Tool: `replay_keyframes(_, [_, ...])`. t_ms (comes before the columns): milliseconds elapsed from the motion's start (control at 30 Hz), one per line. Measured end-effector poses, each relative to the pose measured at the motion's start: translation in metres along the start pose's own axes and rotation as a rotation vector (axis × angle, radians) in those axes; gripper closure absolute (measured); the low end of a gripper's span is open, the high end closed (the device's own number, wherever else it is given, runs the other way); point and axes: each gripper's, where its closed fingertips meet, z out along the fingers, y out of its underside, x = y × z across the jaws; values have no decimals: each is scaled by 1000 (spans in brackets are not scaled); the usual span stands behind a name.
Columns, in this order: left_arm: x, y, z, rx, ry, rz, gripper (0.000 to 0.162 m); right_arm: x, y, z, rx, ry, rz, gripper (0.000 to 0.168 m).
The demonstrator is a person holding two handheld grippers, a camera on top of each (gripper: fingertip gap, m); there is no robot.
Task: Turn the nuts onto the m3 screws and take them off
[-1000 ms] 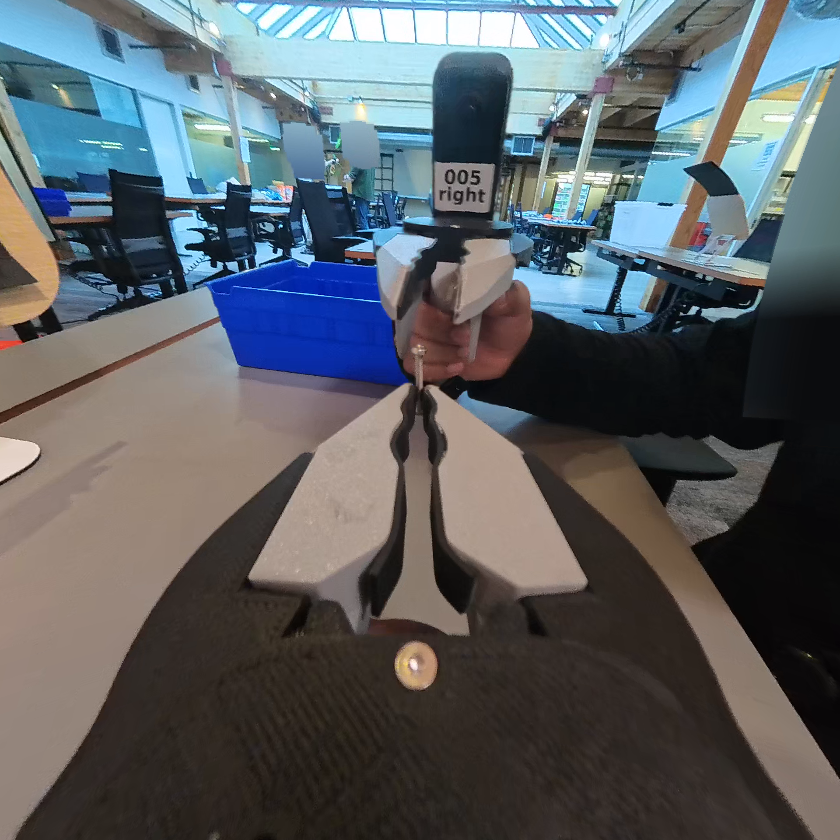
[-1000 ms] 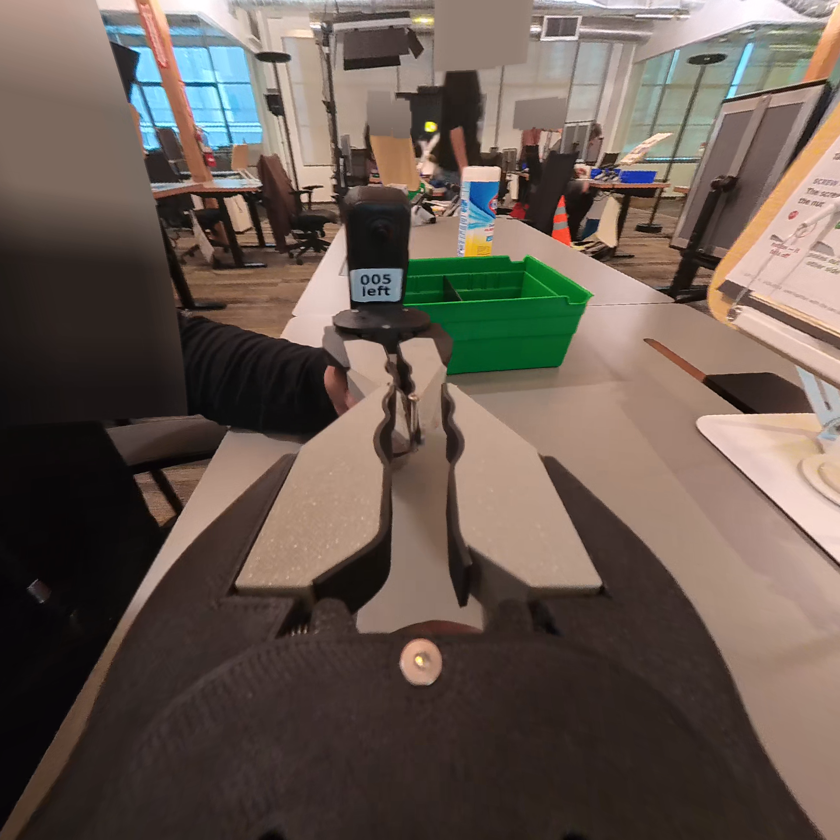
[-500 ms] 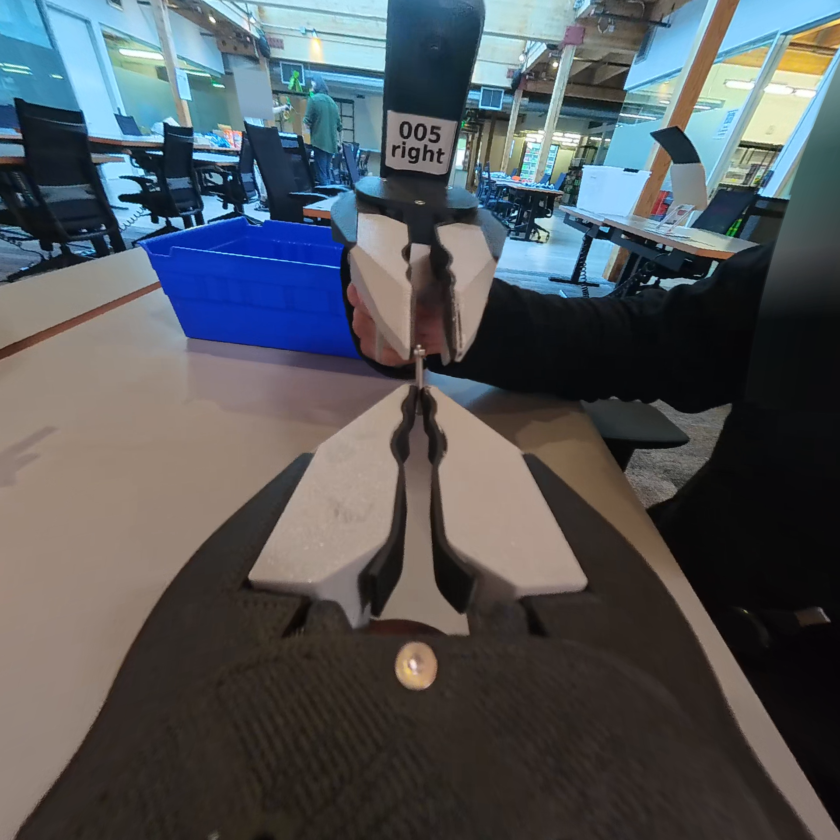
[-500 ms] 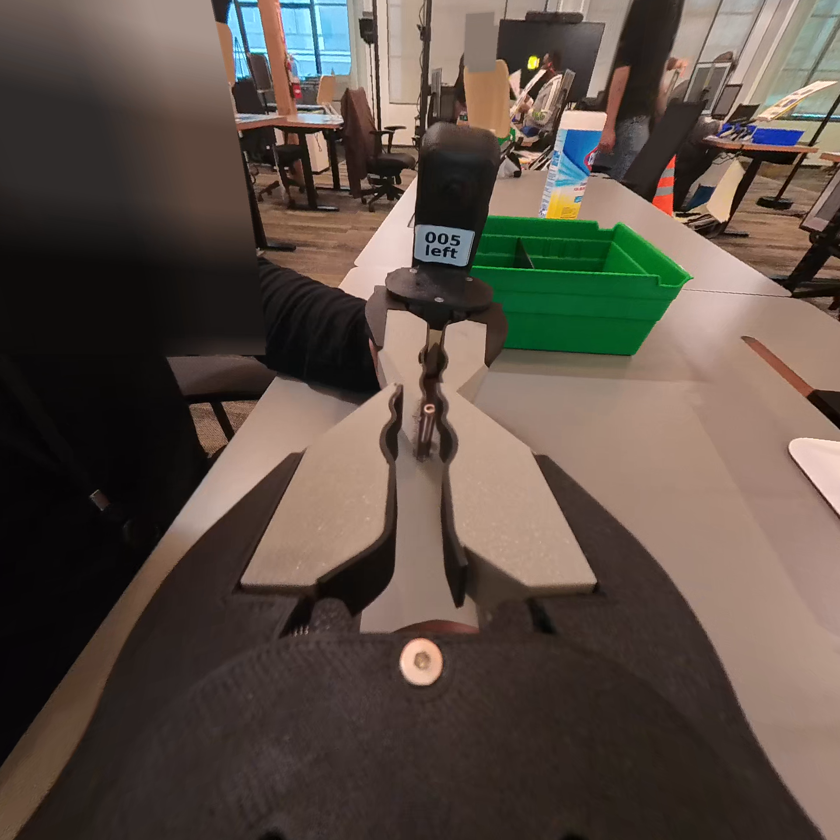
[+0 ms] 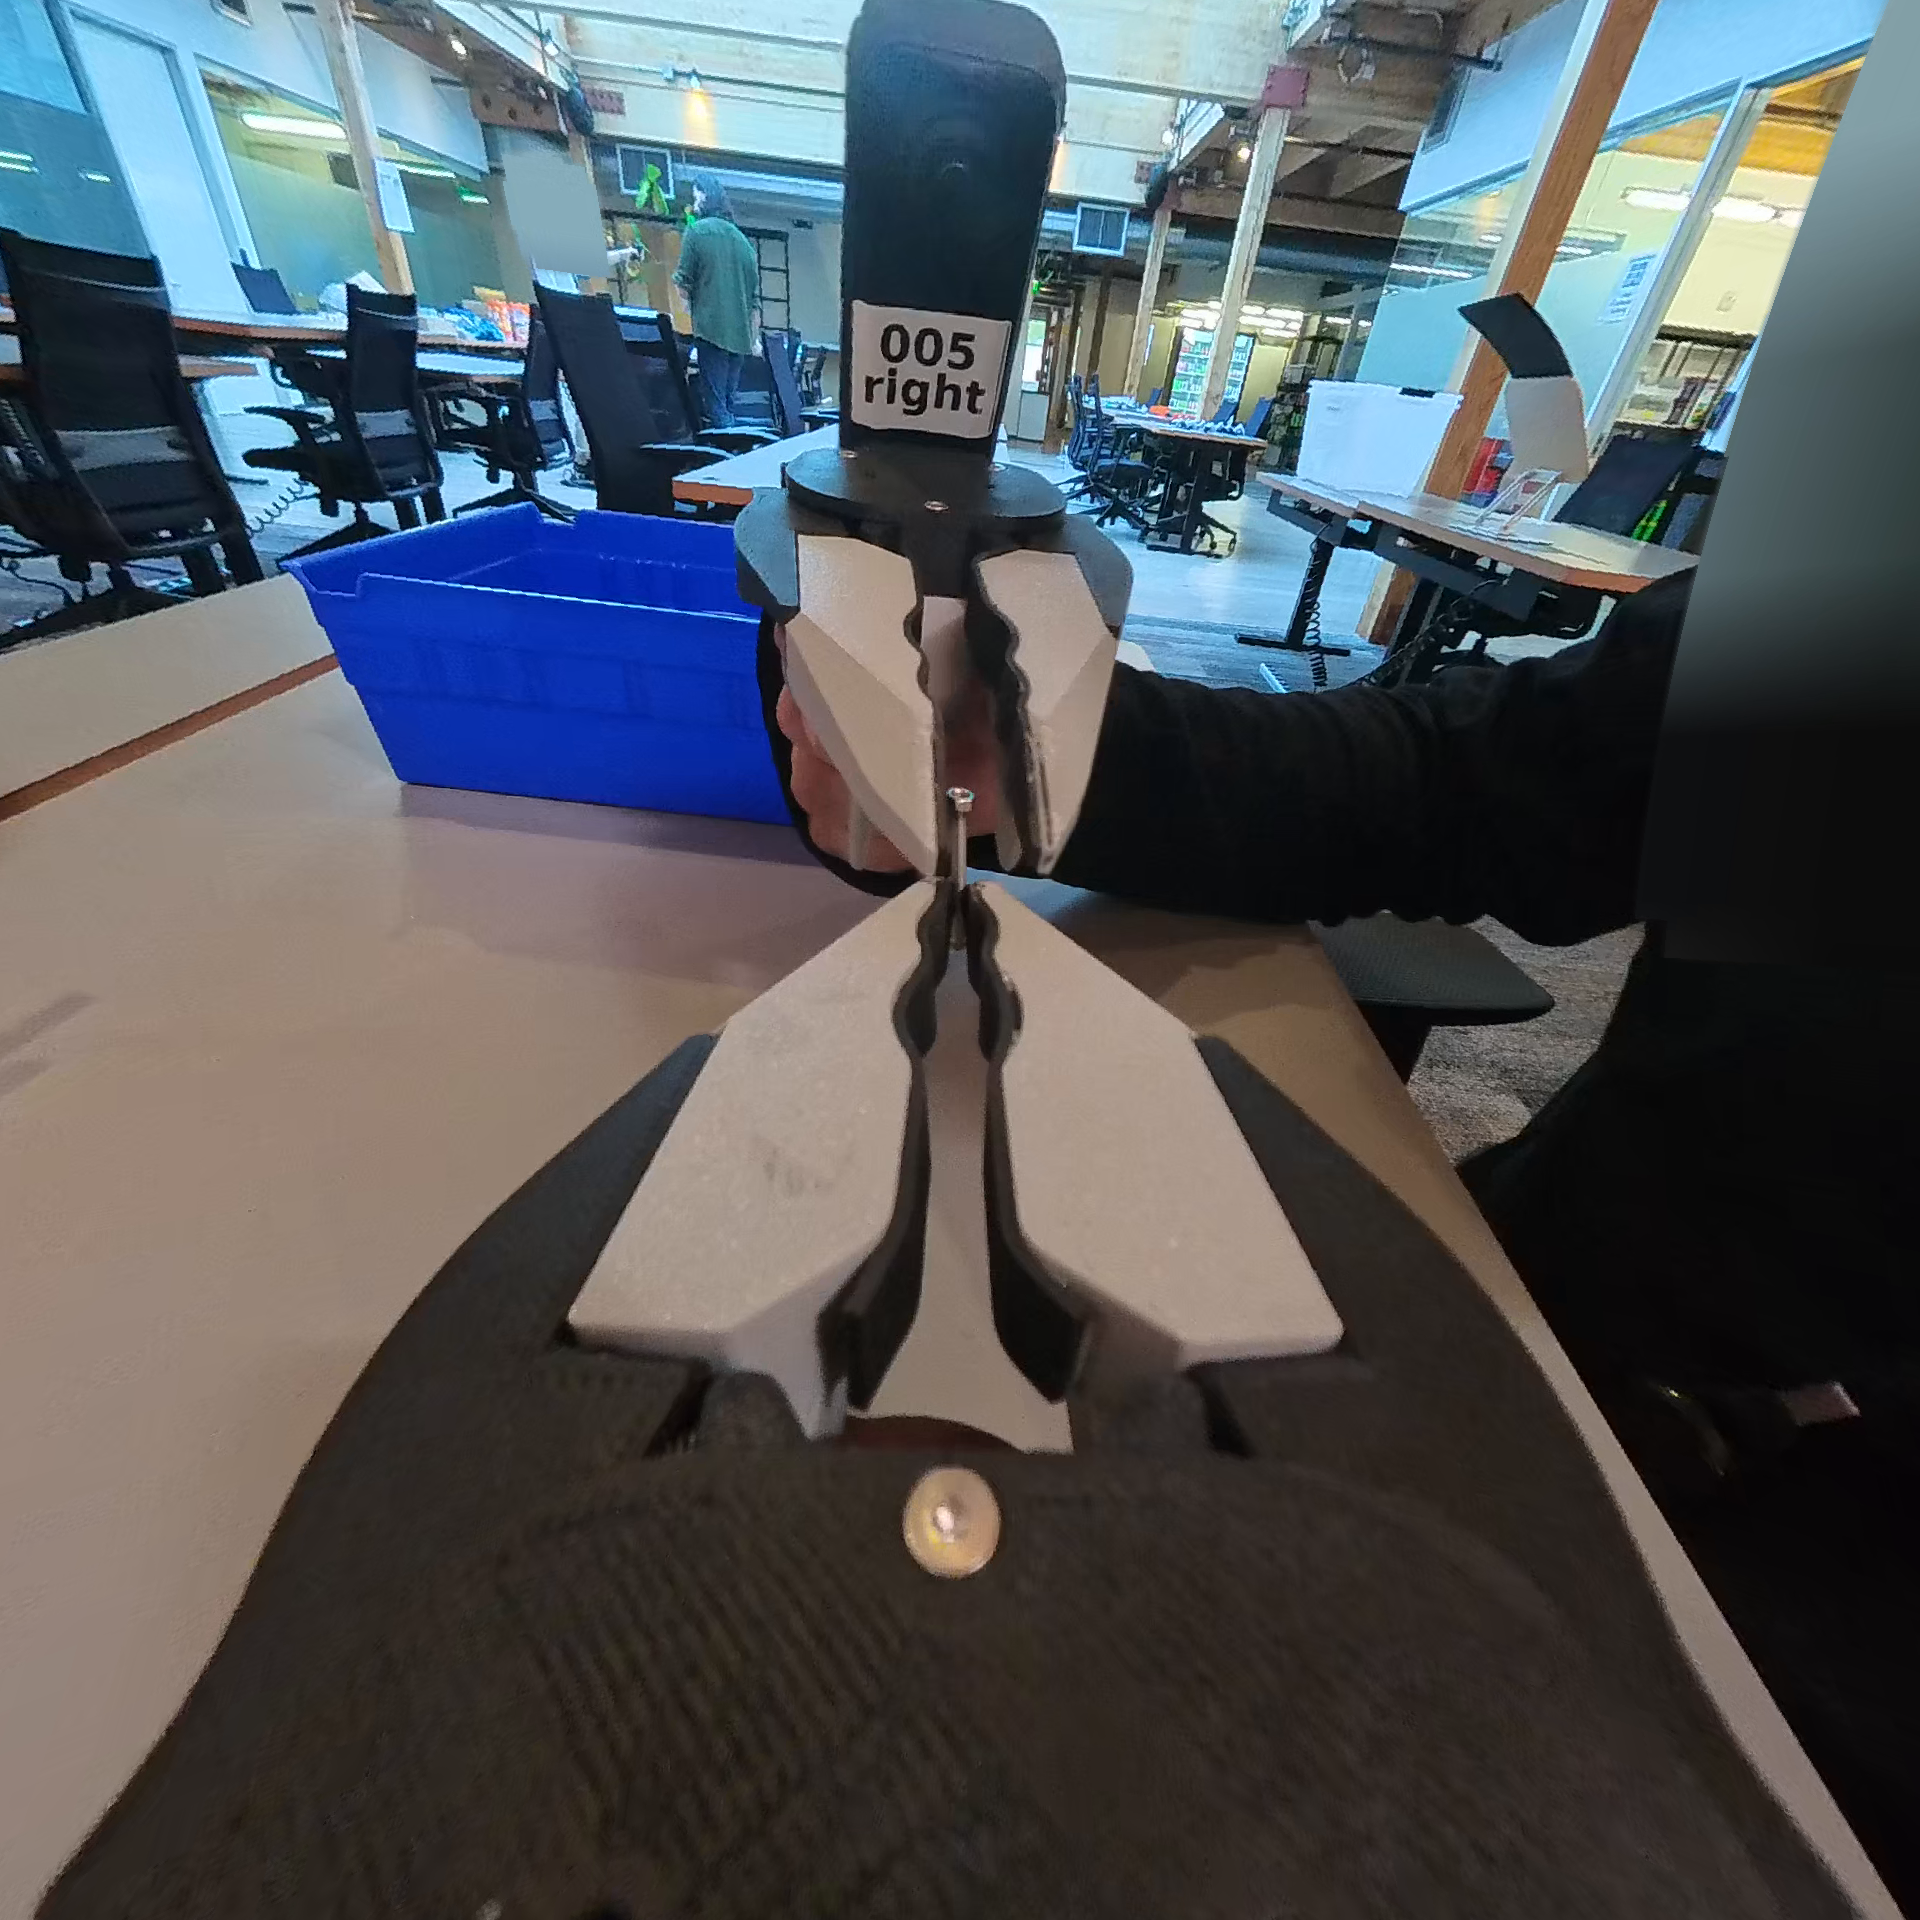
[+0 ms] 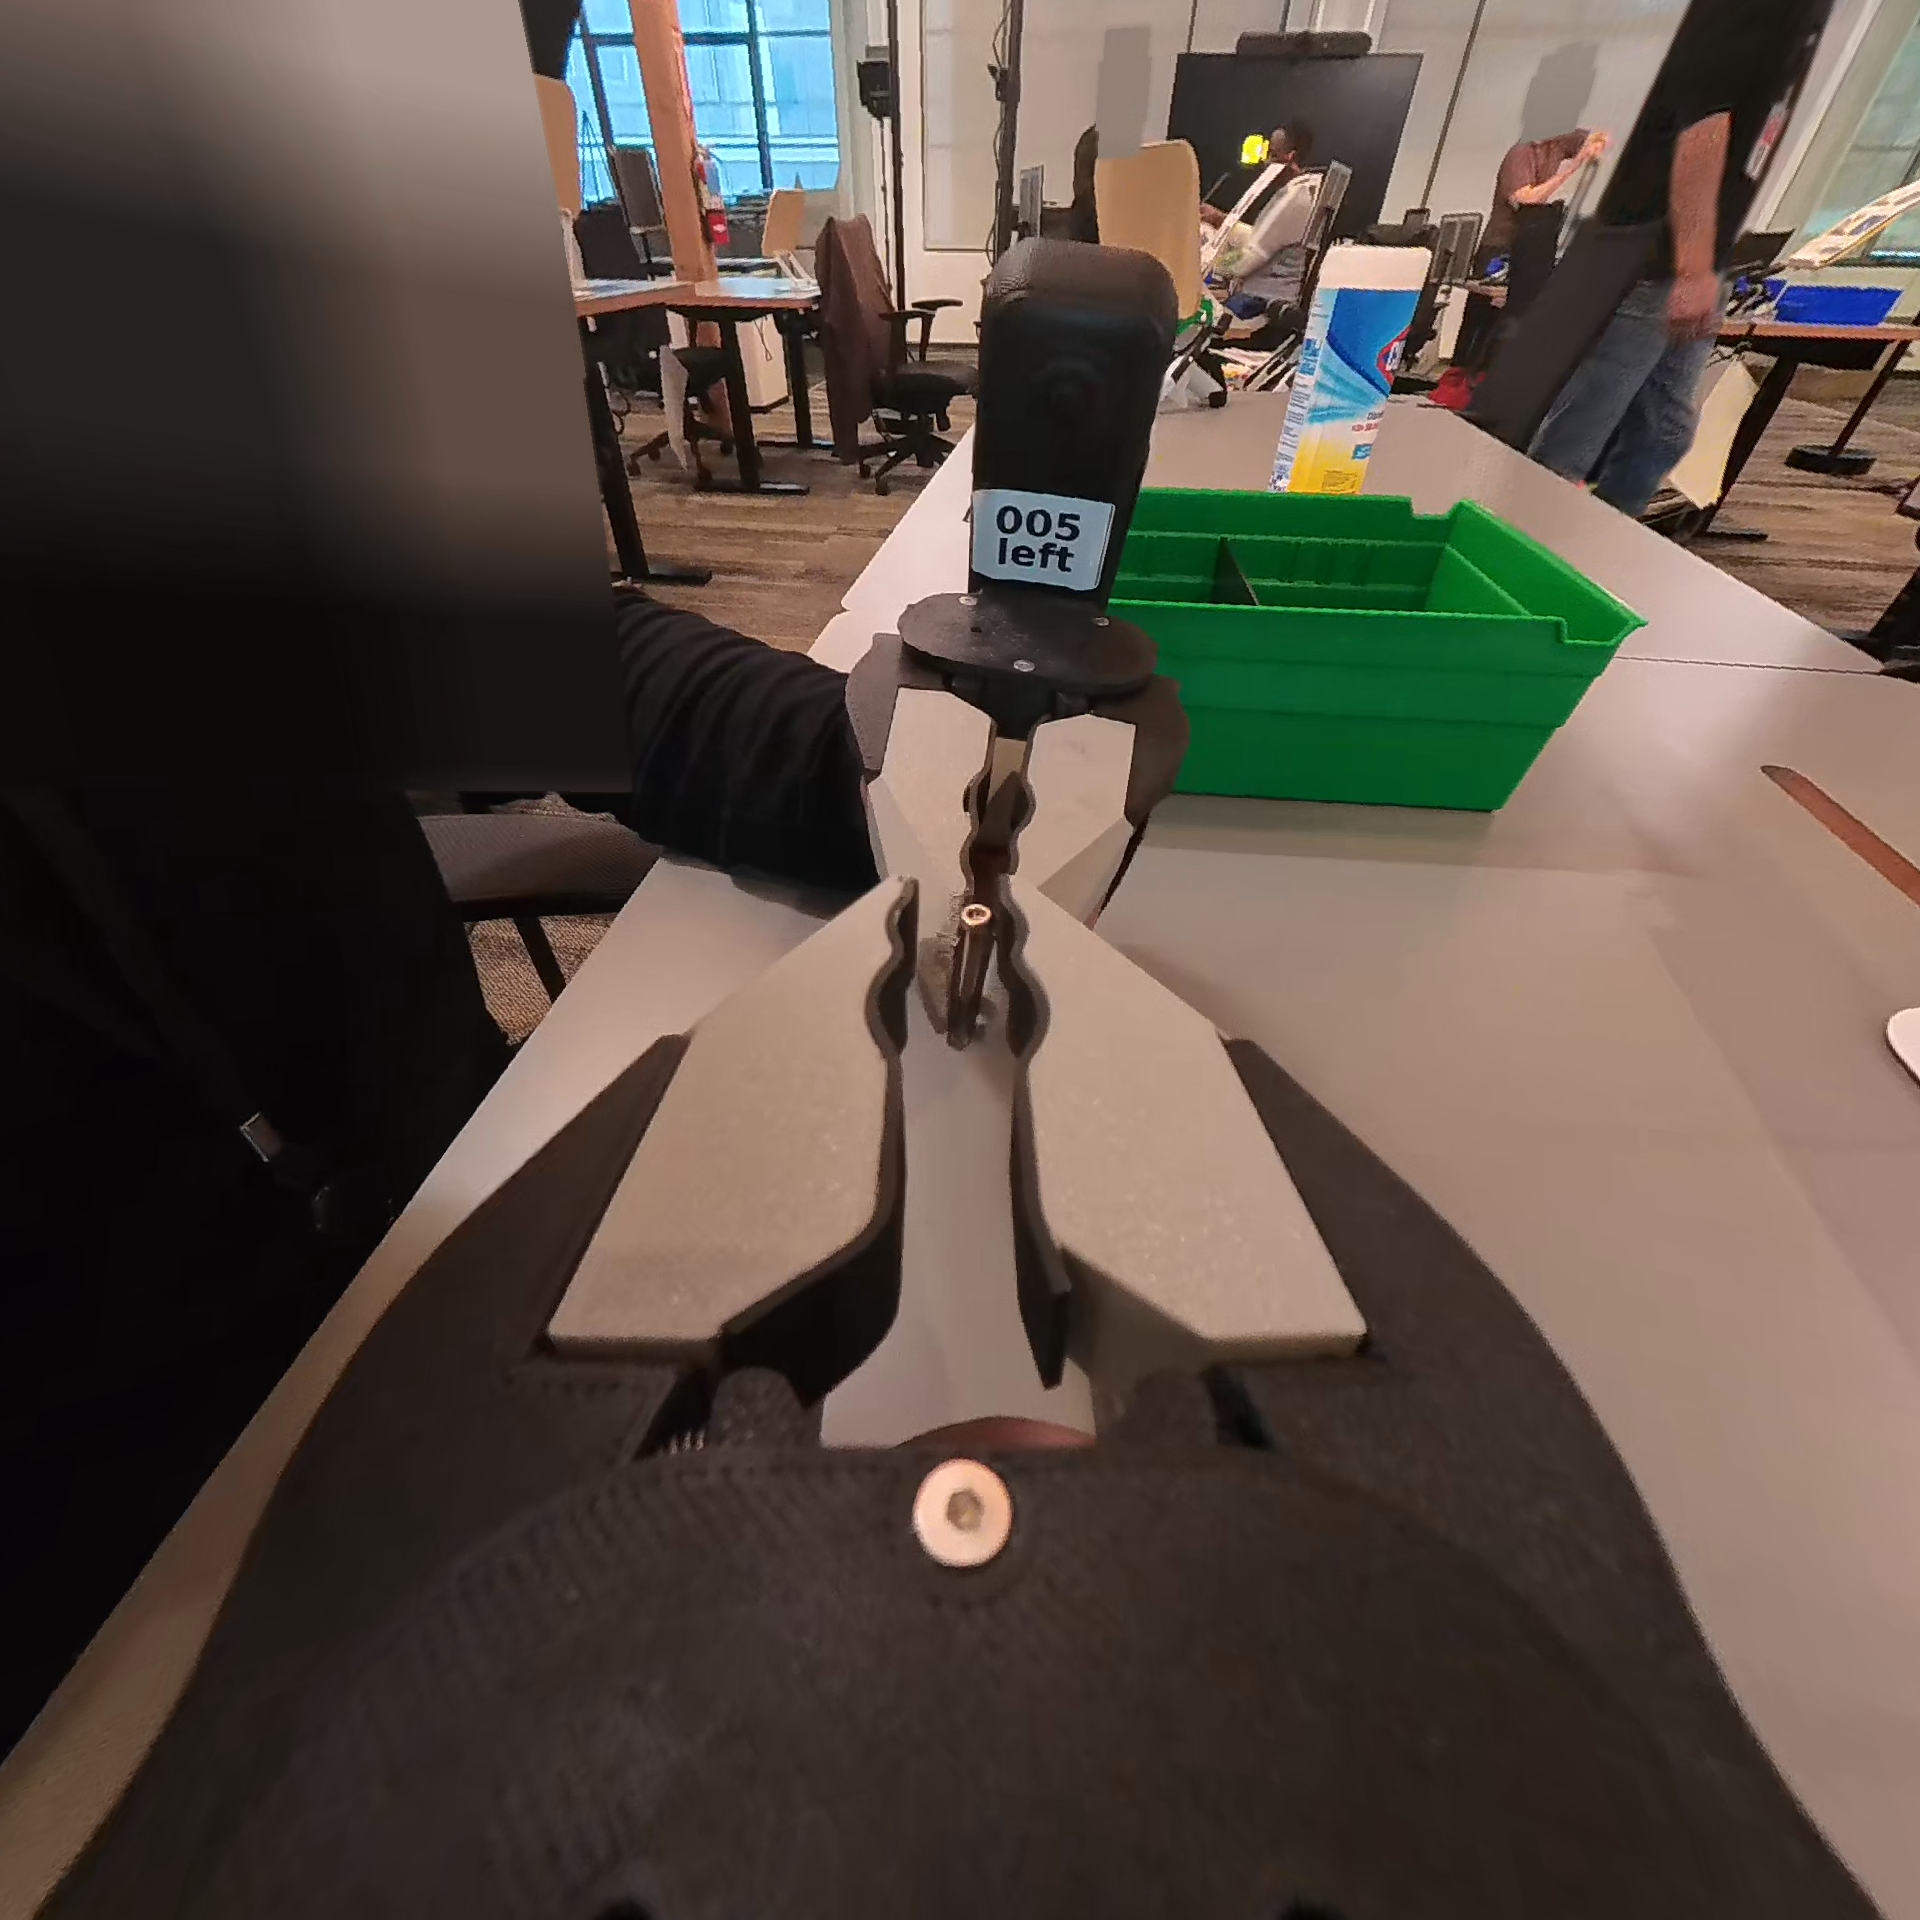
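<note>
While your left gripper (image 5: 954, 902) keeps its fingers (image 5: 831, 1091) pressed together on the lower end of the m3 screw (image 5: 958, 836), the screw stands upright from their tips with its head on top, held in the air above the grey table (image 5: 312, 1039). Your right gripper (image 6: 961, 971) faces it tip to tip, with its own fingers (image 6: 774, 1143) a narrow gap apart on either side of the screw (image 6: 968, 971), and you cannot tell whether they touch it. No nut can be made out on the thread in either view; the part is too small to tell. From the left wrist view, your right gripper (image 5: 961, 831) sits just behind the screw head, your hand (image 5: 831, 790) wrapped round its handle and a black sleeve (image 5: 1351, 769) trailing off to the side. Behind it a blue bin (image 5: 540, 665) rests on the table. From the right wrist view, a green bin (image 6: 1351, 675) with dividers stands farther back on the table, and beyond that a tall wipes canister (image 6: 1340, 384). Office chairs, desks and standing people fill the room behind.
</note>
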Motion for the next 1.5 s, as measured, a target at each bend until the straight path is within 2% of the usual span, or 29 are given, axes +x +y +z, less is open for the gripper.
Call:
replay_keyframes(433, [-3, 0, -1, 2, -3, -10, 162, 7, 0, -12, 14, 61, 7, 156])
replay_keyframes(700, [3, 1, 1, -1, 21, -10, 162, -4, 0, 7, 17, -8, -18, 157])
replay_keyframes(1033, [-1, -2, -1, 14, 4, -14, 162, 1, 2, -7, 19, 42, -17, 158])
replay_keyframes(1267, [0, -2, -1, 15, 13, -18, 162, 4, -7, -10, 77, 45, -11, 160])
replay_keyframes(1500, [2, -2, -1, 12, 20, -15, 162, 2, -4, -2, 63, 27, -13, 166])
